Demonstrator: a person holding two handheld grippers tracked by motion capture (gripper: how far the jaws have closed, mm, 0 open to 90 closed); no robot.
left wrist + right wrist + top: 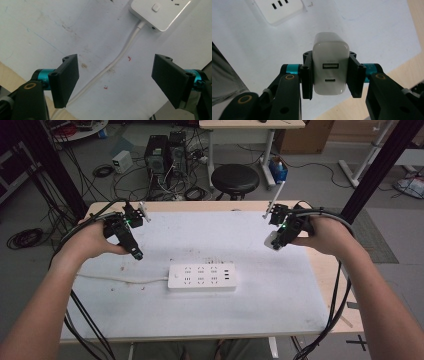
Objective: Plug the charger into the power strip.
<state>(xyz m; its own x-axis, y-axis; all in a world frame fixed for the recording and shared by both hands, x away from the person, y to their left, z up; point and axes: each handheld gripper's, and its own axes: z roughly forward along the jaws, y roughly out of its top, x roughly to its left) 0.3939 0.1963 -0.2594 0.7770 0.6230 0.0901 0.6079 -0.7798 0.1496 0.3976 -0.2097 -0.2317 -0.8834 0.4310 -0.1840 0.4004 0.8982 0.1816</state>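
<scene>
From my remote seat: the white table (280,290) spans the high view, a white power strip (202,277) lying at its centre, its cord (120,279) trailing left. My left claw (136,253), left of centre, hovers with jaws wide and nothing between them. My right claw (276,243), upper right of the frame, clamps a white charger (331,67), raised above the table.

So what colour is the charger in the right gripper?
White, glossy charger, two ports on its end; clearest in the right gripper view.
</scene>
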